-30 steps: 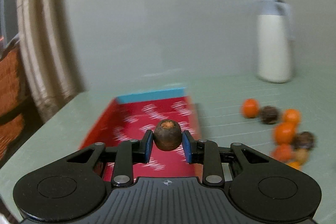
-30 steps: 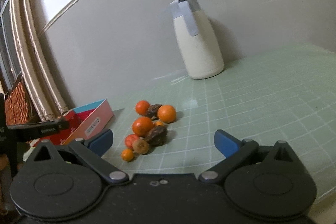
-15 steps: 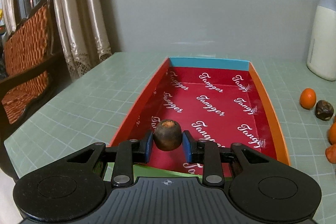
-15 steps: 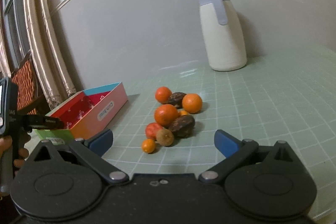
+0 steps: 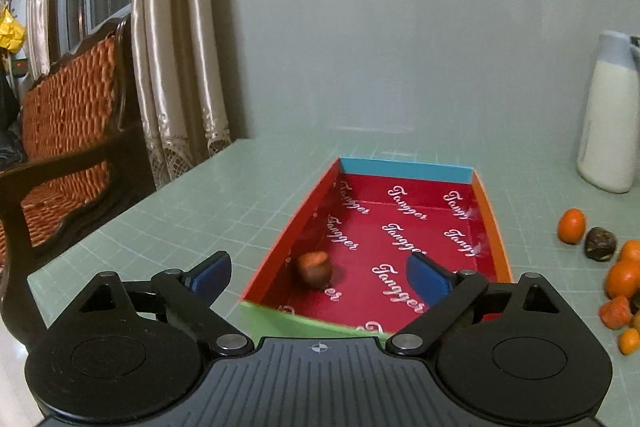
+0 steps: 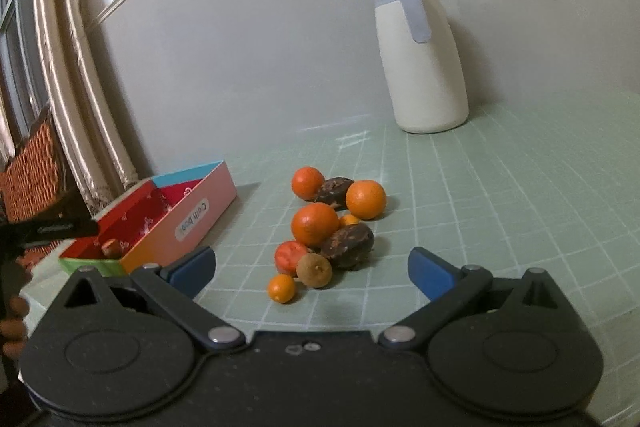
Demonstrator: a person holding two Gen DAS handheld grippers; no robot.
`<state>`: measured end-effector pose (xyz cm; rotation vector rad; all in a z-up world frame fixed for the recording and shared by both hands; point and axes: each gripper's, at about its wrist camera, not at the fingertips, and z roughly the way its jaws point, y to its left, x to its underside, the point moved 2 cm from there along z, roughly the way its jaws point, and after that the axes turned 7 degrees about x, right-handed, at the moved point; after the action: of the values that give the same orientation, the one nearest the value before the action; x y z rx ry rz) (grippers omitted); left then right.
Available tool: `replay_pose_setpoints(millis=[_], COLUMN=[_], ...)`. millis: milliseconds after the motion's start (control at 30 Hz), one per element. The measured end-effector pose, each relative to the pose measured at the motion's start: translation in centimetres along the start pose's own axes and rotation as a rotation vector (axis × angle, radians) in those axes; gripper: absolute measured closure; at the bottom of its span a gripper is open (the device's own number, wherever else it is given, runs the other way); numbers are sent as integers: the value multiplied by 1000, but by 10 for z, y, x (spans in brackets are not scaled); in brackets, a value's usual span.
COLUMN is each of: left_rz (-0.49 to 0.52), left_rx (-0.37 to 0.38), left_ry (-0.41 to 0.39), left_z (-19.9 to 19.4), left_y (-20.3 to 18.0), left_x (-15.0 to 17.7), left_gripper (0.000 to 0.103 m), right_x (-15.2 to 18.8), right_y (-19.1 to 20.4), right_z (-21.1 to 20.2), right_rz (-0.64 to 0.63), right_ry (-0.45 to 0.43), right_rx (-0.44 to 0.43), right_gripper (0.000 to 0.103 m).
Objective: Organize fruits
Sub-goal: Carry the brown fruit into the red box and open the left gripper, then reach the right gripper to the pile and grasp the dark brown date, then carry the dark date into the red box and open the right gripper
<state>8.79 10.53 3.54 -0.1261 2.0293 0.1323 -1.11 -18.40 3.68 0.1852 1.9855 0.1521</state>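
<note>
My left gripper [image 5: 318, 273] is open and empty above the near end of a red-lined box [image 5: 400, 227]. A brown fruit [image 5: 314, 268] lies inside the box near its left wall, also seen in the right wrist view [image 6: 110, 248]. A pile of oranges and dark brown fruits [image 6: 324, 227] lies on the green mat to the right of the box [image 6: 160, 215]; part of it shows in the left wrist view [image 5: 616, 267]. My right gripper [image 6: 312, 269] is open and empty, just in front of the pile.
A cream thermos jug [image 6: 424, 55] stands at the back by the wall. A wicker chair [image 5: 68, 131] and curtains [image 5: 176, 39] stand left of the table. The table's left edge runs near the box.
My left gripper has opened and let go of the brown fruit, which now lies in the box. The right gripper has moved closer to the fruit pile.
</note>
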Motion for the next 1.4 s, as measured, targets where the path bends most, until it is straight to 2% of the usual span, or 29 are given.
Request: replay_pose_setpoints(millis=[267,433,500,567,633,700,867,933,1100,1300,1400], left_rz=[-24,-5,-1,4,3,-2,-20,-27,-24,-11,-11], left_rx=[22,36,35,25,27,21,4,-1,-12,-26,-32], left_ry=[4,0,-3,-8,-5,-5,0,5,9,13,16], left_z=[-24,-32,-34,-35,-35,-35,-33,-31,-29,-28,-28], left_y=[9,8,8,8,10,12,18,19,20,21,23], left_x=[20,29,31,32,33,34,35,35,37,38,38], left_gripper=[5,1,1,0,0,0,0,0,0,0,0], right_x=[2,2,3,3,1,-1,-4,-6,-12,-10,-8], right_y=[5,4,4,4,4,2,-3,-5,-13,-11,-8], right_z=[9,15,18,21,25,30,44,49,64,73,75], right_rz=[-18,4,12,9,8,15,39,44,87,103,114], right_ry=[9,24,34,43,52,65,94,101,121,143,148], right_rx=[32,40,44,50,57,62,86,97,118,96,71], right_gripper=[0,9,9,15,25,31,35,48,65,69,75])
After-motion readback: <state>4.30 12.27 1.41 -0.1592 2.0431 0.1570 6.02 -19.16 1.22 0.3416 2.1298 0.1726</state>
